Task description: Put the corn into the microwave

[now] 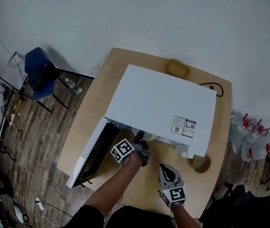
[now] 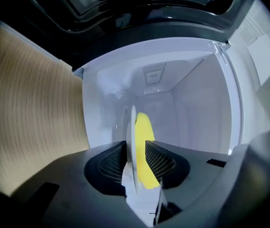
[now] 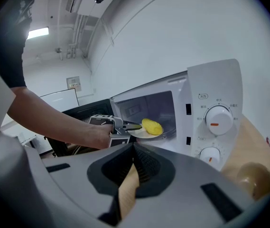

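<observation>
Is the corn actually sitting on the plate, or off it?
Touching. The right gripper view shows the corn lying on the white plate inside the open microwave, with no gap under it.

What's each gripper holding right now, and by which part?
The left gripper straddles the rim of the plate with a gap showing, so it isn't clamped. The right gripper holds nothing.

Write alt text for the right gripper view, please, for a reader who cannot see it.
A yellow corn lies on a white plate inside the open white microwave, and the left gripper, held in a person's hand, is at the plate's rim. In the foreground the right gripper is shut and empty.
</observation>
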`<state>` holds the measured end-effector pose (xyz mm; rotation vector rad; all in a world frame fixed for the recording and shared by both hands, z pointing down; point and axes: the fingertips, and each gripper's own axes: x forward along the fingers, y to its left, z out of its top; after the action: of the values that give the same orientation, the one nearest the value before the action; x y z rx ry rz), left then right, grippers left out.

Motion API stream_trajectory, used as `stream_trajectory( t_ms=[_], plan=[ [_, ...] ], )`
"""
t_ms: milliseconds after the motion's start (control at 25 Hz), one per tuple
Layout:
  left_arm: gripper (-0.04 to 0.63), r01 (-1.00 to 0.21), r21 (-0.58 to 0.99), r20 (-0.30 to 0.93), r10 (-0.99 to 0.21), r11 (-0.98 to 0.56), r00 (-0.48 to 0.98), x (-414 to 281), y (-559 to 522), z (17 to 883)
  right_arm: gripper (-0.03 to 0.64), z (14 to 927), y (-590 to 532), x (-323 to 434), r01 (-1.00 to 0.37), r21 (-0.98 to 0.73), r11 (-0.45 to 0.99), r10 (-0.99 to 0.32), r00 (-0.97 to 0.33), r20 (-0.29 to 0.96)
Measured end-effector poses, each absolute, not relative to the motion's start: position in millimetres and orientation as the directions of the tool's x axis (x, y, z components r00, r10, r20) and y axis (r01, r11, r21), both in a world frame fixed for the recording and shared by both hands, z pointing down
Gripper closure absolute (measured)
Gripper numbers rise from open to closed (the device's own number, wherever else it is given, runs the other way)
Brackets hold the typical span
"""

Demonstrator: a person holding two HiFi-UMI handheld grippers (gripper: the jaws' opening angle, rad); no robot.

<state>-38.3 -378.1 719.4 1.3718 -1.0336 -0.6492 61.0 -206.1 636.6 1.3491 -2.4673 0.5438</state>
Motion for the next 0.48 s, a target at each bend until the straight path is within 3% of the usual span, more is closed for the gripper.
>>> stream_trajectory(
  t_ms=[200, 480],
  plan=[
    [0.428, -0.256, 0.960, 0.214, -0.877, 0.109, 0.430, -38, -377, 712, 0.557, 639, -196, 59, -0.849, -0.208, 0.486, -0.741, -0.526, 0.417],
    [0.394, -0.221, 0.969, 0.198, -0.881, 0.110, 0.430, -44, -367, 722, 0.557, 629, -191, 60, -0.853, -0.214, 0.476, -0.750, -0.521, 0.407]
  ],
)
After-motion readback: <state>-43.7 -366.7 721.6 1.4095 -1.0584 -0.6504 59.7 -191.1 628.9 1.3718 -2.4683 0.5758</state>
